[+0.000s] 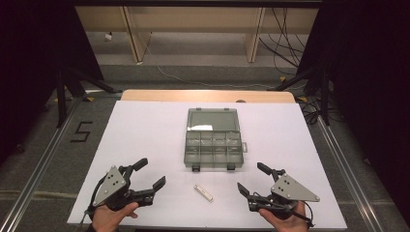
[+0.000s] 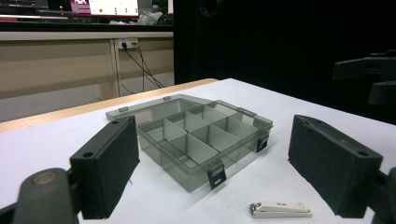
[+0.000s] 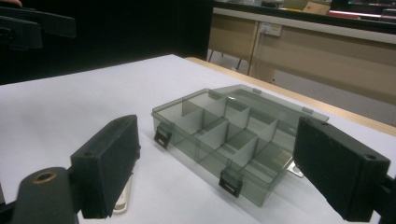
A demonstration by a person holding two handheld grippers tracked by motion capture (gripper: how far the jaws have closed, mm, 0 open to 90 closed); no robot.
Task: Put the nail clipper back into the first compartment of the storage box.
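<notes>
We see the white nail clipper (image 1: 203, 193) lying flat, long axis diagonal from near-right to far-left, near the open organizer box (image 1: 213, 139). The left gripper (image 1: 150, 174) and right gripper (image 1: 251, 179) both stand wide open, empty.

Grey carpeted floor (image 1: 43, 145), black curtains (image 1: 372, 58), wooden desk legs (image 1: 255, 38), trailing cables (image 1: 285, 38), a dim room beyond.

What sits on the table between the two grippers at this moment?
In the high view, a small white nail clipper lies on the white table surface between the left gripper and the right gripper, just in front of the open compartment box.
</notes>
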